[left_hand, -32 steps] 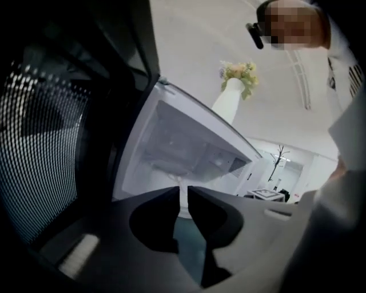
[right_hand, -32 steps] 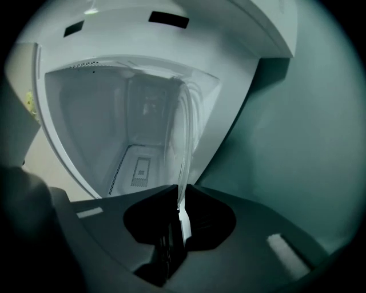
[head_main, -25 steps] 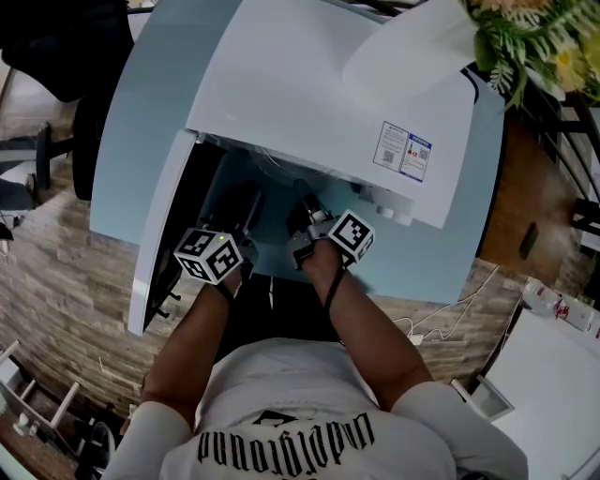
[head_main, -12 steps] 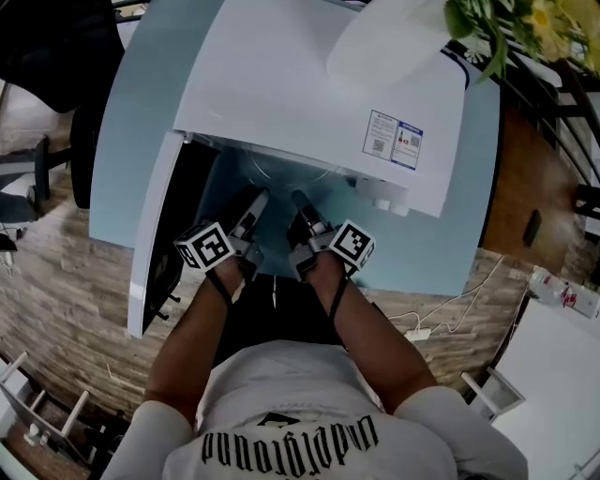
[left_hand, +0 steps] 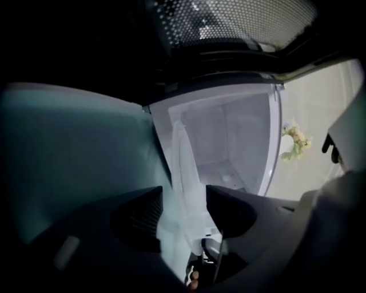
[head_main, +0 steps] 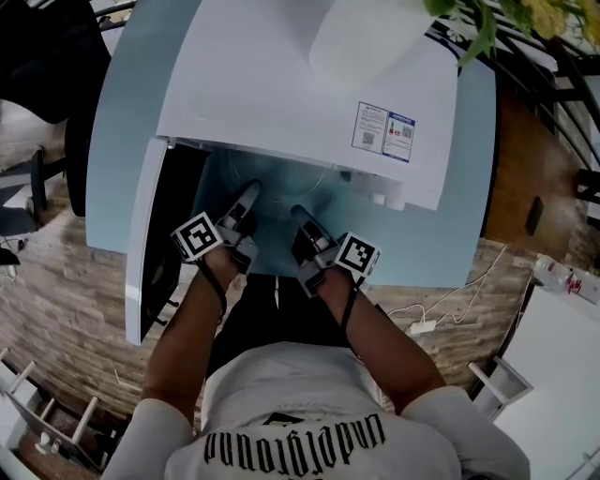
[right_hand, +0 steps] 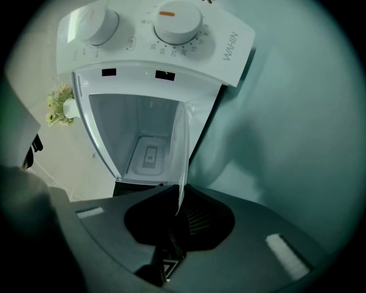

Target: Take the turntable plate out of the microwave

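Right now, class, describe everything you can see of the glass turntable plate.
The turntable plate is a thin, clear glass disc, seen edge-on in both gripper views and lying about level. It is held in front of the open cavity of the microwave, over the blue table, beside the open door. The right gripper is clamped on its rim. The left gripper has just been opening its jaws; the rim lies between them, ungripped.

Turntable plate (right_hand: 182, 143) lower rim hidden in right tool (right_hand: 176, 201); flowers (head_main: 469, 14) cropped.
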The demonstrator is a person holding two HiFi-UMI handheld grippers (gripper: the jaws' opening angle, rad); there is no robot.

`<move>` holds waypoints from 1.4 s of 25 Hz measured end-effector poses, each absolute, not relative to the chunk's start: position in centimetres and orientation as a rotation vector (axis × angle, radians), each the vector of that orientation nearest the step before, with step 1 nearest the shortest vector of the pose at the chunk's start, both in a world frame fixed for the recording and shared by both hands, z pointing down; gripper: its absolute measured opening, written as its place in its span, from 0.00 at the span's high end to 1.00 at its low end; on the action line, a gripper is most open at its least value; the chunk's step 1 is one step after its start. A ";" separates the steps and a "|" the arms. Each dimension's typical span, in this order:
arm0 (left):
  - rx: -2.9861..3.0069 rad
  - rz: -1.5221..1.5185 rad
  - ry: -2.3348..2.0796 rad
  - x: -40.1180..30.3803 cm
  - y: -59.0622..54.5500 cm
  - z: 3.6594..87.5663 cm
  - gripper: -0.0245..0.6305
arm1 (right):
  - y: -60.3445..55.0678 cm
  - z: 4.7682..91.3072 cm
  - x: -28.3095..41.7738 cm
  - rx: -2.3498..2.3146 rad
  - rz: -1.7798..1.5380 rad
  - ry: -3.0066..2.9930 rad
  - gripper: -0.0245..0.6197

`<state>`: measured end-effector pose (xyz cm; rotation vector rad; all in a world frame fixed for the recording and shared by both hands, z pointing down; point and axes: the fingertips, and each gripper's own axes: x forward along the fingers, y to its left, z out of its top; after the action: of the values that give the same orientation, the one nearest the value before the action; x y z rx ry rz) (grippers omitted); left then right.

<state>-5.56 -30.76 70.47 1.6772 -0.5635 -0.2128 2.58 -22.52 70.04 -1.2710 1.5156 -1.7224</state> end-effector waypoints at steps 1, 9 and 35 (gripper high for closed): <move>1.680 -0.212 -0.548 -5.4 -30.9 70.5 0.56 | -22.3 69.9 2.7 -1.262 -1.719 1.530 0.91; 1.619 -0.211 -0.517 -4.7 -31.8 71.9 0.56 | -20.8 69.3 3.3 -1.233 -1.724 1.622 0.91; 1.576 -0.411 -0.388 -6.5 -26.5 65.9 0.85 | -15.5 64.7 1.2 -1.170 -1.669 1.788 0.91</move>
<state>-6.50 -26.51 65.89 1.5758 -0.3884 -0.4111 1.17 -15.49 64.68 -1.1695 1.7879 -1.6691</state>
